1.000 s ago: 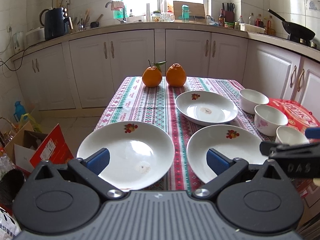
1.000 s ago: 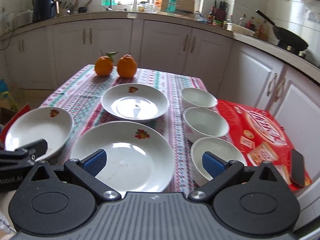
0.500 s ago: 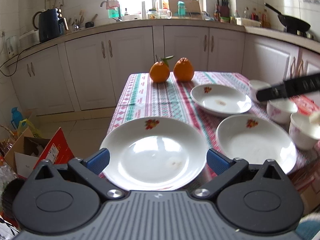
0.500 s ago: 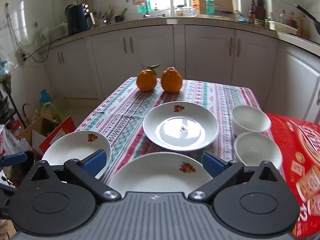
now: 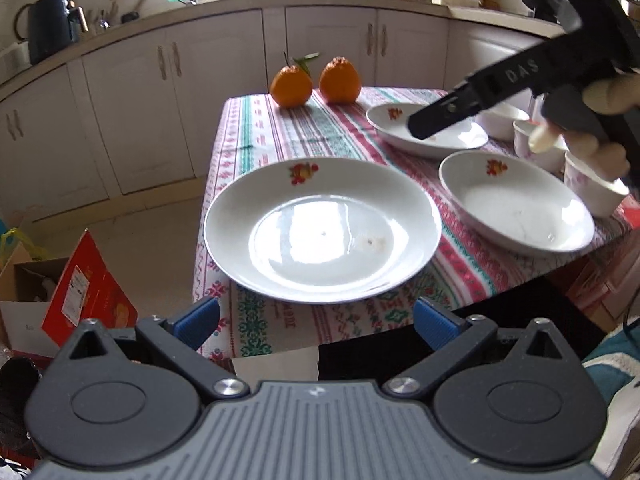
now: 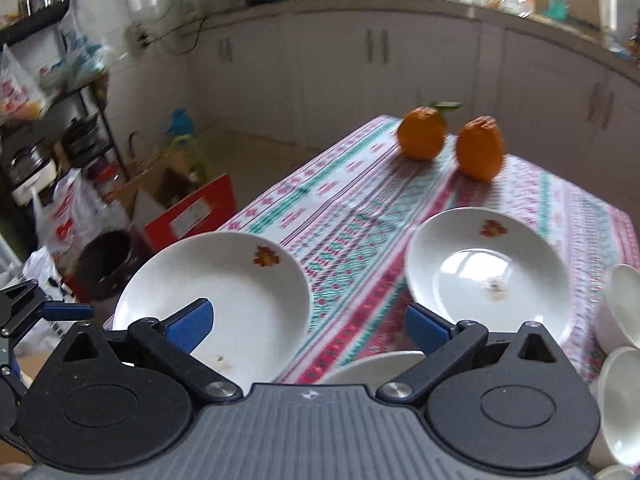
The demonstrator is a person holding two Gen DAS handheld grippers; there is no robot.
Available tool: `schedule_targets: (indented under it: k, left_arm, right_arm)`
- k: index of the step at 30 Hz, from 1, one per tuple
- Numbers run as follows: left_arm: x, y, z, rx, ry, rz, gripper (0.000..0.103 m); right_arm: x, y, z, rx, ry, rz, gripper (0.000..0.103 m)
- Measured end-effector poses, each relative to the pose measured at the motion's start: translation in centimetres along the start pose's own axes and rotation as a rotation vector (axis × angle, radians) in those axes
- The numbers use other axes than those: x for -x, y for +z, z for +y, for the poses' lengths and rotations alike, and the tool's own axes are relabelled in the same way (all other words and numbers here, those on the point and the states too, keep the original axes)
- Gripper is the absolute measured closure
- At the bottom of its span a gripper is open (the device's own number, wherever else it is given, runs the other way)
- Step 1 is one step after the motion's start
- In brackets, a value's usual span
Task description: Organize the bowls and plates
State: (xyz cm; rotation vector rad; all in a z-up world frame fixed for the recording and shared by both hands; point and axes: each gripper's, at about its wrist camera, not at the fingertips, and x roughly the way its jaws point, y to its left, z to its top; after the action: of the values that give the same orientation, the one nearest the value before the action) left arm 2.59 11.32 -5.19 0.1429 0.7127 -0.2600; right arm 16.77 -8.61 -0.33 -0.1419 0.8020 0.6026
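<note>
Three white plates with a red flower mark lie on the striped tablecloth: a near left plate (image 5: 320,236) (image 6: 216,300), a near right plate (image 5: 516,204) and a far plate (image 5: 428,132) (image 6: 488,276). Small white bowls (image 5: 592,184) (image 6: 620,312) stand along the right side. My left gripper (image 5: 316,322) is open and empty, just short of the near left plate's front rim. My right gripper (image 6: 308,324) is open and empty, raised above the near plates and turned left; its body also shows in the left wrist view (image 5: 508,84).
Two oranges (image 5: 316,84) (image 6: 452,144) sit at the far end of the table. The table's near left corner (image 5: 212,320) drops to a floor with a red box (image 5: 88,292) and cartons. White cabinets stand behind. A shelf rack (image 6: 52,120) is at far left.
My left gripper has drawn back and swung right, centring on the near left plate. My right gripper has risen and turned left, now over the plates. Both stay open.
</note>
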Motion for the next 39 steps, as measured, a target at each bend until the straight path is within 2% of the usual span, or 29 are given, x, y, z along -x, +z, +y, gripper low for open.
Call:
schedule_targets:
  k: [3, 10, 12, 21, 30, 39]
  left_arm:
    - [-0.9, 0.0, 0.6, -0.013, -0.023, 0.012, 0.001]
    - [-2.3, 0.4, 1.6, -0.035, -0.073, 0.041, 0.001]
    - [-2.6, 0.5, 1.8, -0.034, -0.100, 0.050, 0.001]
    - [-3.1, 0.8, 2.4, -0.034, -0.145, 0.066, 0.010]
    - [-3.6, 1.4, 2.6, -0.046, -0.178, 0.092, 0.014]
    - [-5.3, 2.9, 3.1, -0.079, -0.189, 0.099, 0.016]
  right_arm:
    - [-2.0, 0.8, -0.1, 0.006, 0.052, 0.044, 0.003]
    - [-6.6, 2.3, -0.6, 0.004, 0.142, 0.165, 0.028]
    - [-7.5, 2.5, -0.9, -0.009, 0.166, 0.189, 0.031]
    - [-10.0, 3.1, -1.8, -0.050, 0.241, 0.264, 0.051]
    - [-11.0, 3.4, -2.5, -0.091, 0.305, 0.294, 0.052]
    - [-11.7, 4.9, -3.7, -0.092, 0.265, 0.280, 0.052]
